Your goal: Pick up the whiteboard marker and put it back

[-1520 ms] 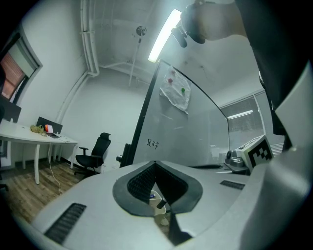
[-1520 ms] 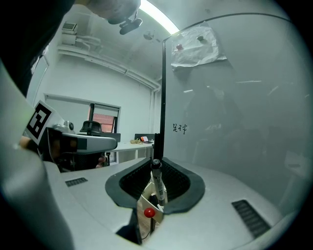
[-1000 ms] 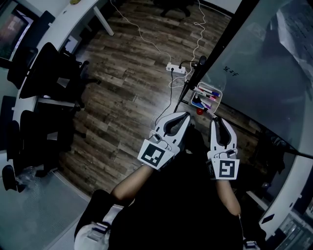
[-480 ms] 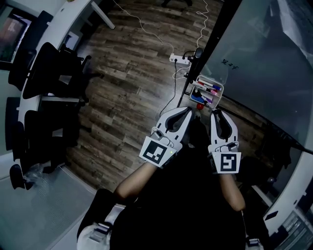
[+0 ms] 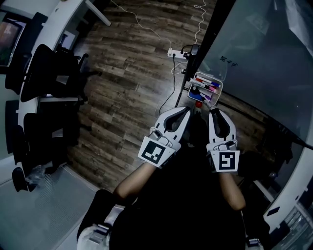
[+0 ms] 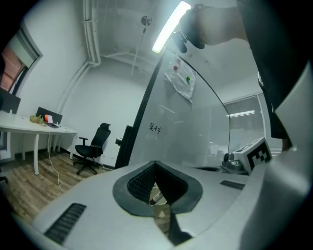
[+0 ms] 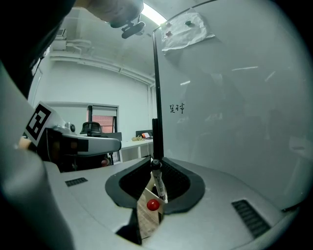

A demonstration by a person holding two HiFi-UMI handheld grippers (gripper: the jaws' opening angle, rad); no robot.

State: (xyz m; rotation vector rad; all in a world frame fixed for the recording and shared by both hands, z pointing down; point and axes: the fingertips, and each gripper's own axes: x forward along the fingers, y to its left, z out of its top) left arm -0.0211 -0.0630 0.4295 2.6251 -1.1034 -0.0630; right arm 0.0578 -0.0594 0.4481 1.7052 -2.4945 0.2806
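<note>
Several whiteboard markers lie in a white tray fixed at the foot of the glass whiteboard. A red round magnet sits just under the tray. My left gripper and right gripper are side by side just short of the tray, both shut with nothing in them. In the left gripper view the left gripper shows a marker through the gap between its pads. Through the same gap on the right gripper I see a black-capped marker and the magnet.
The board's black post rises beside the tray. A power strip with white cables lies on the wooden floor beyond it. Black office chairs and a white desk stand far to the left.
Both grippers have edged a little closer to the marker tray, still shut. The view has shifted slightly.
</note>
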